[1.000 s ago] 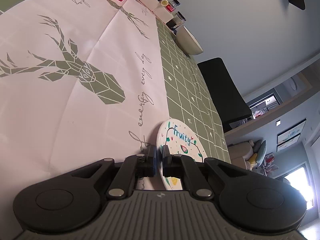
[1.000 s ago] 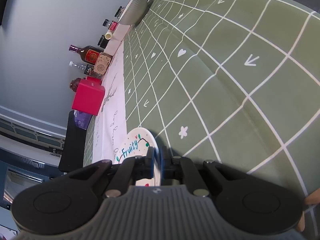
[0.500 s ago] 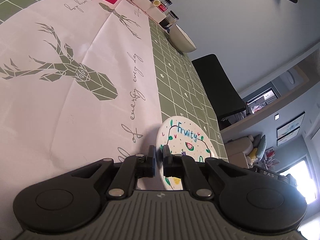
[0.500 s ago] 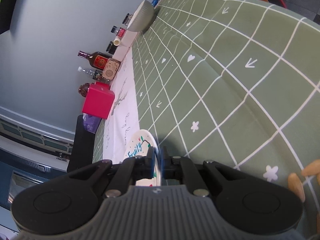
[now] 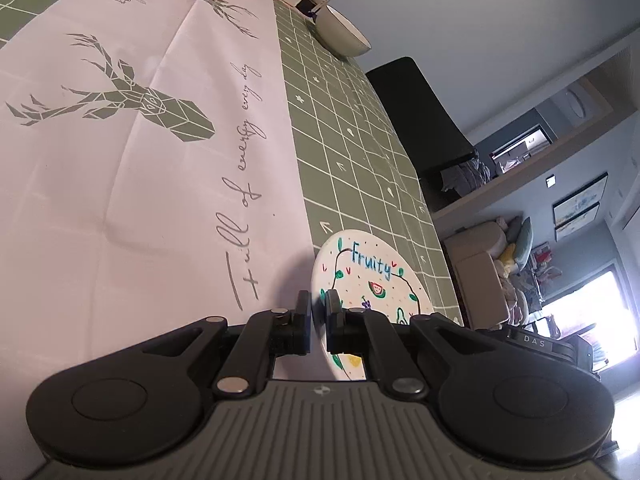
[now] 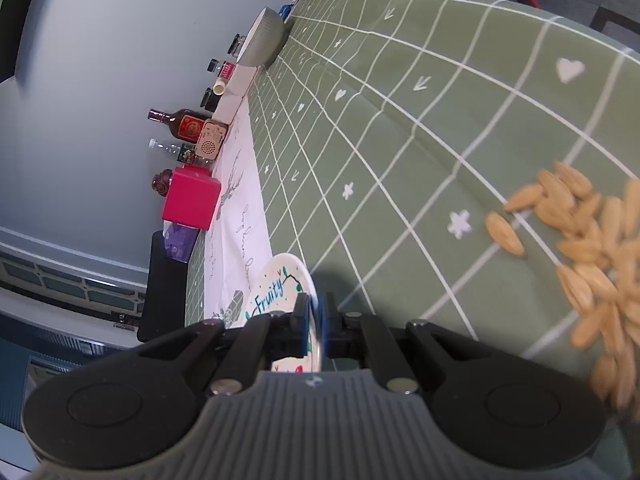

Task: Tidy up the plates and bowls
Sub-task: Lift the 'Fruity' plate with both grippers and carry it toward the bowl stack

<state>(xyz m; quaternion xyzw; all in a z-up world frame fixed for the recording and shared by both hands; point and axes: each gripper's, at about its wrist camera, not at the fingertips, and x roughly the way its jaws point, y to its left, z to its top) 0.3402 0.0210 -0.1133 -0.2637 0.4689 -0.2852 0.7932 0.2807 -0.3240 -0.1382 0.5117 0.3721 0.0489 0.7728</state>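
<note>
Both claws pinch the same plate [image 5: 370,280] by its rim, one on each side. The left claw [image 5: 318,308] has its jaws pressed onto the rim nearest it, and the right claw [image 6: 318,312] likewise clamps the opposite rim. The plate reads "Fruity" and carries small fruit drawings.

The step in hand looks like carrying the plate across the counter [image 5: 352,152] to where it belongs, probably toward the bowl [image 5: 344,34]. To do it well, both hands should travel together at one pace, so that neither rim is twisted or pulled out of its grip. Keep the plate level and clear of the cloth; a drag on the fabric could rumple it or tip the plate. Neither grip should loosen until the plate rests flat on something.

From the left wrist view the plate runs forward and to the right of the claw, over the green checked part of the cloth beside the white deer panel [image 5: 132,96]. The bowl sits well beyond it at the far edge of the counter, next to the jars. From the right wrist view the plate extends left of the claw, and a scatter of seeds [image 6: 588,256] lies to the right, well apart from the plate. Steer clear of those.
</note>
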